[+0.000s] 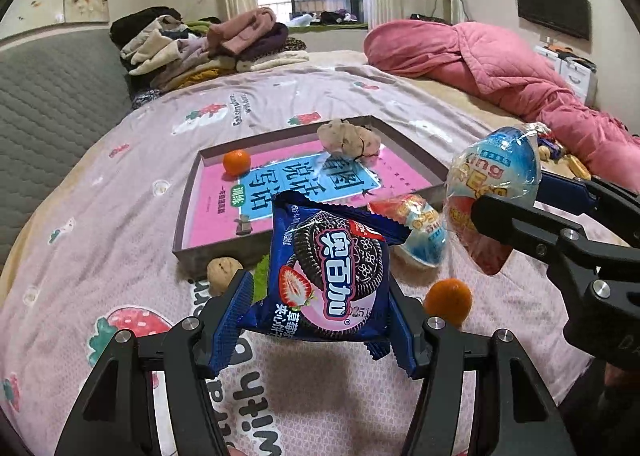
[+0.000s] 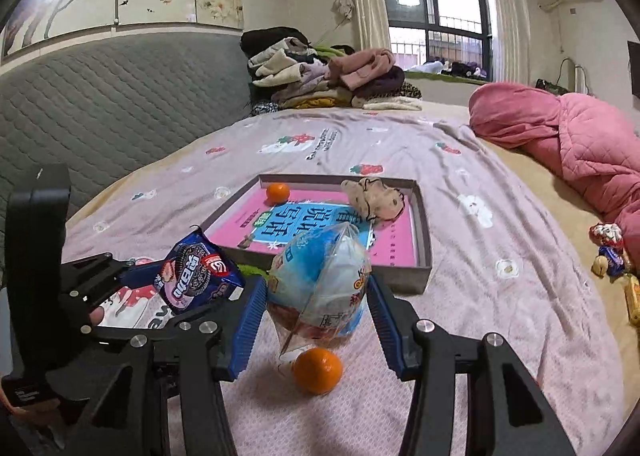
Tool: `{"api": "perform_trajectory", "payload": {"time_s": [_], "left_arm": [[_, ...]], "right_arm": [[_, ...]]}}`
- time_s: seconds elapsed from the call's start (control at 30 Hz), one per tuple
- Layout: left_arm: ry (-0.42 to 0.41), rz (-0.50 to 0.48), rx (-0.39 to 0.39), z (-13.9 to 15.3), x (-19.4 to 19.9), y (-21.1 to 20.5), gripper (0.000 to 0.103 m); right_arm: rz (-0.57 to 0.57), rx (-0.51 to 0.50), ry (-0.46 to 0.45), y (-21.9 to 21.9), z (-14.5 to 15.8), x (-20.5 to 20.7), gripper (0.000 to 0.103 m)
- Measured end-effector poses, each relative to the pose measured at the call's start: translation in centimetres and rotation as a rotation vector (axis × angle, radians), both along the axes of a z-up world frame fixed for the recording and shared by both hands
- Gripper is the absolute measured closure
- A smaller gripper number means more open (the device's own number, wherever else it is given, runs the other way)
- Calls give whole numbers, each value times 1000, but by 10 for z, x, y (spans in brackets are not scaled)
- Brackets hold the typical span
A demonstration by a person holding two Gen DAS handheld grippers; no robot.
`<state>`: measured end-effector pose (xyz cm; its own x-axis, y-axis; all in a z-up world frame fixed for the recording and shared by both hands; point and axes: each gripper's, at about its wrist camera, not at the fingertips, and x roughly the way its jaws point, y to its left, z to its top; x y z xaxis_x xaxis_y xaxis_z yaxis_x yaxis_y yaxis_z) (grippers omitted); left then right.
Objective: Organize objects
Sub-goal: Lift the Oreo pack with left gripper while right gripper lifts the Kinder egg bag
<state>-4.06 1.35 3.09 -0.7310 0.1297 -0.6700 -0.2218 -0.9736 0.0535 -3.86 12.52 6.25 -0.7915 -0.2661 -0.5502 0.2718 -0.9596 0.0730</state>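
Note:
My left gripper (image 1: 320,320) is shut on a blue Oreo cookie packet (image 1: 332,276) and holds it above the bed; the packet also shows in the right wrist view (image 2: 196,276). My right gripper (image 2: 316,308) is shut on a blue egg-shaped toy in clear wrap (image 2: 320,280), also seen in the left wrist view (image 1: 494,184). Ahead lies a shallow grey box tray (image 1: 188,212) with a pink book inside, an orange (image 1: 237,162) and a beige cloth lump (image 1: 352,138). The tray shows in the right wrist view (image 2: 424,240).
On the bedsheet lie a loose orange (image 2: 318,370), a walnut (image 1: 222,272) and a second wrapped egg toy (image 1: 420,236). Small snacks (image 2: 612,256) lie at the right by a pink quilt (image 2: 568,136). Folded clothes (image 2: 328,76) are piled at the back.

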Motion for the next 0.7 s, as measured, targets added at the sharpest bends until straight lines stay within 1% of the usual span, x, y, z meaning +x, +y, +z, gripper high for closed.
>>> {"api": "perform_trajectory", "payload": {"time_s": [0.43, 0.57, 0.7], "left_arm": [[20, 47, 21, 11, -9, -4, 39], [15, 65, 43, 14, -14, -9, 39], [22, 76, 43, 17, -18, -10, 39]], "right_arm": [[-11, -12, 33, -1, 7, -7, 51], [-25, 6, 53, -4, 10, -10, 51], [-34, 9, 62, -5, 12, -13, 51]]}}
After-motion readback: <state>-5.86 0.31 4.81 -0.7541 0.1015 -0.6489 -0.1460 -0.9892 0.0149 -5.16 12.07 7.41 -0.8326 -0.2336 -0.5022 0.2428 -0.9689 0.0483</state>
